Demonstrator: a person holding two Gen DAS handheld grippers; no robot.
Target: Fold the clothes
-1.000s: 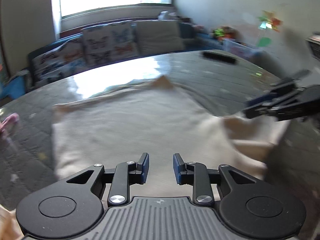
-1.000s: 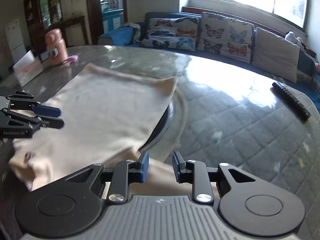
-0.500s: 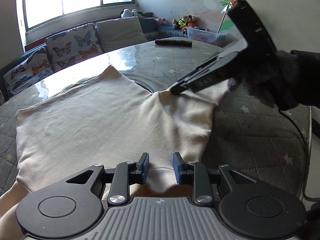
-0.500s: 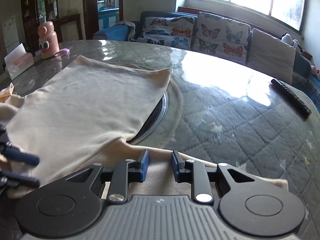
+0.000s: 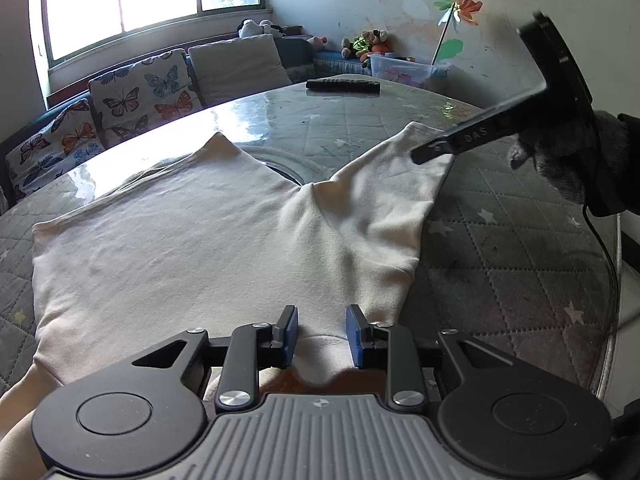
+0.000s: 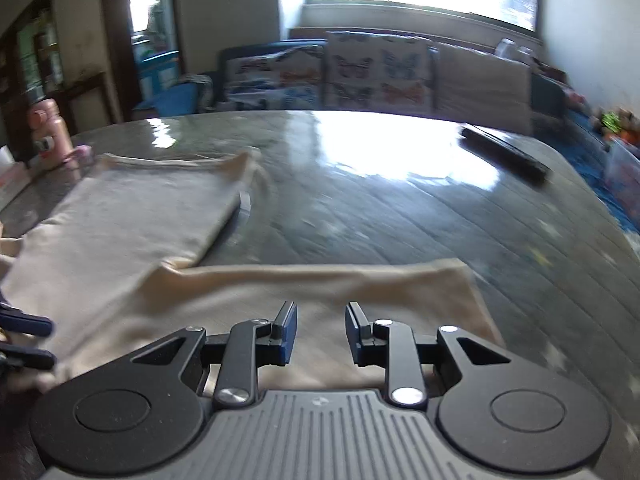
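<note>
A round quilted table (image 5: 500, 240) fills both views. A cream shirt (image 5: 180, 248) lies spread across its left and centre. The left wrist view alone shows one sleeve (image 5: 384, 200) reaching to centre right, where the right gripper (image 5: 416, 157) and a gloved hand (image 5: 568, 160) meet its cuff. The blurred right wrist view alone shows a pink bottle (image 6: 48, 136) at far left. The left gripper (image 5: 322, 334) is partly open with fabric between the pads; whether they pinch it I cannot tell. The right gripper's jaws, just opening slightly, stand apart above the sleeve.
</note>
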